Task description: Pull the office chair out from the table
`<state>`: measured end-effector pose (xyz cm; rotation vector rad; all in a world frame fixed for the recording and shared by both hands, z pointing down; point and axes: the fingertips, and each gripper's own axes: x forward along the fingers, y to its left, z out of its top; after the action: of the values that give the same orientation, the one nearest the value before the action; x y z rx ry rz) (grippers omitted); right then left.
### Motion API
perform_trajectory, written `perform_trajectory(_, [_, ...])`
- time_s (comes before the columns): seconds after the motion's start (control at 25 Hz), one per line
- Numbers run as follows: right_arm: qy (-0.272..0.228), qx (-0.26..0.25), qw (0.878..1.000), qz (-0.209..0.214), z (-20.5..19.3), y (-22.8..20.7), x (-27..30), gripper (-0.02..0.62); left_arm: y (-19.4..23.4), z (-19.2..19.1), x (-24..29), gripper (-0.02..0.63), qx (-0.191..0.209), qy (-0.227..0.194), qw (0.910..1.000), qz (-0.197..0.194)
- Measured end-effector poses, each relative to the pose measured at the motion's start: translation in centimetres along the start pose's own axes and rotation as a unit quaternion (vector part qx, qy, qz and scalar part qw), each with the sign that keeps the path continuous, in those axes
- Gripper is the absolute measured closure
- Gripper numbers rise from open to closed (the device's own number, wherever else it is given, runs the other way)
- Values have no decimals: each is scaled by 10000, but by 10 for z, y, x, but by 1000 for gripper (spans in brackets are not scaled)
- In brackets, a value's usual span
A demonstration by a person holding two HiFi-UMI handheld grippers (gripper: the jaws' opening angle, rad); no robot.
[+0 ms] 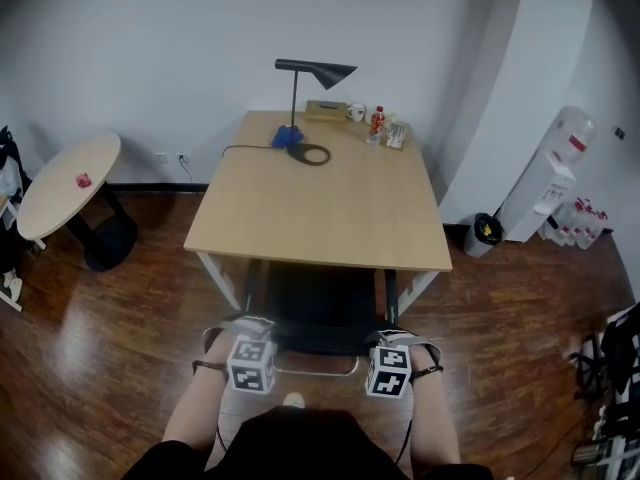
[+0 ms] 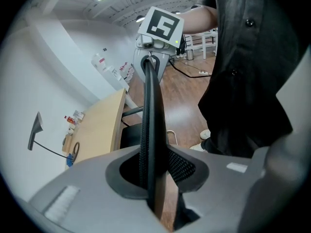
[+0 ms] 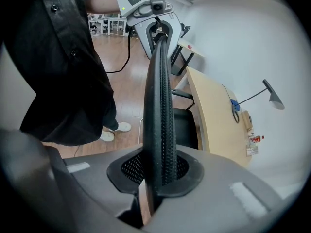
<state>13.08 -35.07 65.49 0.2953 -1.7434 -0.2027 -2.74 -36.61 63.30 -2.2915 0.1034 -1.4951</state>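
The black office chair (image 1: 318, 313) stands tucked under the wooden table (image 1: 320, 208), its mesh backrest just outside the table's near edge. My left gripper (image 1: 243, 330) is shut on the left end of the backrest's top rim, and my right gripper (image 1: 395, 336) is shut on the right end. In the left gripper view the rim (image 2: 151, 125) runs edge-on from my left gripper (image 2: 153, 181) up to the right gripper (image 2: 154, 64). The right gripper view shows the same rim (image 3: 160, 110) clamped in my right gripper (image 3: 158, 176), with the left gripper (image 3: 156, 30) at its far end.
A black desk lamp (image 1: 300, 73), a box (image 1: 325, 110), a bottle (image 1: 377, 120) and small items sit at the table's far end. A round side table (image 1: 70, 183) is at the left. A water dispenser (image 1: 548, 193) and a bin (image 1: 487, 230) stand at the right. The person stands directly behind the chair.
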Motion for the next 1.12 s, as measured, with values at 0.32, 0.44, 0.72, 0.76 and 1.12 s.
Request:
perform_trajectory(0.32, [-23, -13, 10000, 54, 2, 19, -8, 531, -17, 3, -7, 499, -11, 75, 10000, -8])
perform_trajectory(0.44, [-54, -29, 9999, 86, 3, 27, -12, 529, -23, 6, -11, 499, -11, 87, 10000, 21])
perform_trajectory(0.72, [-58, -46, 9999, 111, 3, 46, -18, 528, -43, 10, -15, 499, -41, 104, 9999, 17])
perform_trajectory(0.76, [-55, -52, 9999, 113, 3, 48, -20, 528, -46, 11, -16, 499, -47, 105, 9999, 17])
perform_trajectory(1.12, [-38, -239, 9996, 129, 5, 75, -32, 528, -70, 18, -27, 499, -62, 176, 9998, 26])
